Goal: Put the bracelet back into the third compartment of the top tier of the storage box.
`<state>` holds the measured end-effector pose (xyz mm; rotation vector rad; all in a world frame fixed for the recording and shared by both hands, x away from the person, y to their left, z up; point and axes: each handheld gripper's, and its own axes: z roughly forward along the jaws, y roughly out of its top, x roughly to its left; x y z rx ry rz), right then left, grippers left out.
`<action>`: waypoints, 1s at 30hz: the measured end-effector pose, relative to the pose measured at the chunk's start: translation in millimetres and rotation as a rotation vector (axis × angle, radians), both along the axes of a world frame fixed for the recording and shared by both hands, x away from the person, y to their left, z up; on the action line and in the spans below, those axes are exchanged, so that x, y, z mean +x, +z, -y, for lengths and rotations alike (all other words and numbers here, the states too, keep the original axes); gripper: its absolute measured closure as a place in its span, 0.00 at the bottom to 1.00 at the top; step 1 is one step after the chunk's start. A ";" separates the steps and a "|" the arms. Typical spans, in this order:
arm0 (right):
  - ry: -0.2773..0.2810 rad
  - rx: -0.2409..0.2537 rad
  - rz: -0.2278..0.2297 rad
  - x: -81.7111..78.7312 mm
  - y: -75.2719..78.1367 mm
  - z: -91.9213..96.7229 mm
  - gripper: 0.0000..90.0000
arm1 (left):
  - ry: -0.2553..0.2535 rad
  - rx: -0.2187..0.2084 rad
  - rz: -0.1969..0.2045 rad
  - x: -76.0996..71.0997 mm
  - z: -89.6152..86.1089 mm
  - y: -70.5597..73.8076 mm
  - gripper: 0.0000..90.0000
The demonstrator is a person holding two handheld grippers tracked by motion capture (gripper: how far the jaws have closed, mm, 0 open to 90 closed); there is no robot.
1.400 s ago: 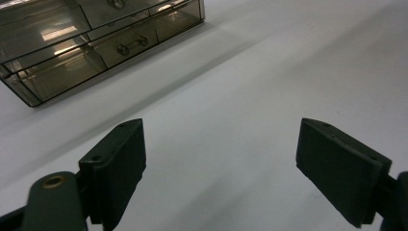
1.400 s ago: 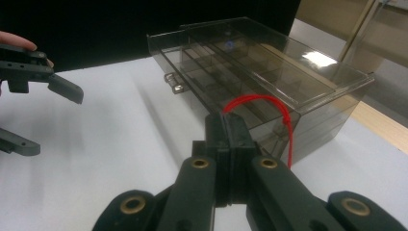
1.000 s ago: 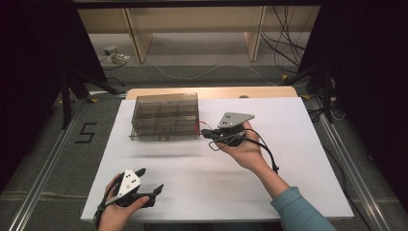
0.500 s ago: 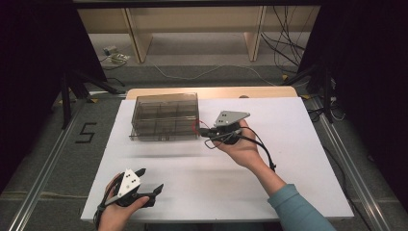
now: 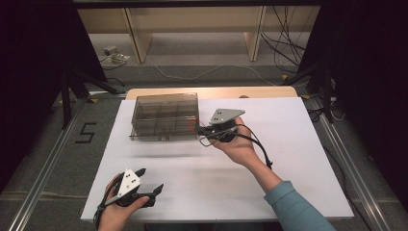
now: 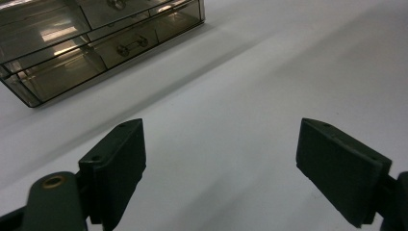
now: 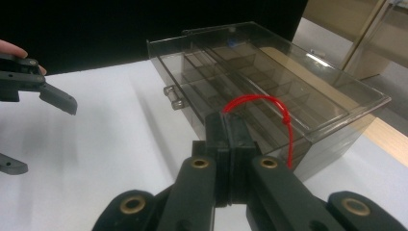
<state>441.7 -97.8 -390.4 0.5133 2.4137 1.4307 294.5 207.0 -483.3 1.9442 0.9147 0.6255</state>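
Holding red string loop (image 7: 269, 103) pinched in right tongs (image 7: 226, 126) beside clear drawer organizer (image 5: 164, 115); keep pinch firm, guide loop slowly. Left tongs (image 6: 231, 173) wide, idle.

One smoky clear drawer box (image 5: 164, 117) sits on the white table (image 5: 288, 144). Beside the box are two grippers: the right gripper (image 5: 198, 129) and the left gripper (image 5: 150, 182), plus one red string loop (image 7: 269, 110).

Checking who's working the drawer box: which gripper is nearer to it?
Right. The right gripper is at the drawer box's right front corner; the left gripper hangs well in front, apart.
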 end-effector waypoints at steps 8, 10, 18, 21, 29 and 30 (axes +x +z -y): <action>0.005 0.001 -0.006 2.7 0.2 -5.4 1.00 | 0.000 0.000 0.000 0.1 0.0 -0.1 0.20; 0.008 -0.001 -0.007 3.7 0.0 -6.6 1.00 | 0.000 0.000 0.000 0.1 -0.1 -0.1 0.20; 0.009 -0.005 -0.014 8.3 0.7 -11.9 1.00 | 0.000 0.000 -0.001 0.2 -0.2 -0.2 0.20; 0.011 -0.009 -0.019 9.8 0.8 -14.0 1.00 | -0.001 0.000 0.000 0.2 0.0 -0.1 0.20; 0.021 -0.026 -0.022 14.7 1.6 -24.0 1.00 | -0.001 -0.003 -0.001 0.2 -0.4 0.0 0.19; 0.021 -0.026 -0.025 15.2 1.4 -25.5 1.00 | -0.001 -0.003 -0.001 0.2 -0.4 -0.1 0.20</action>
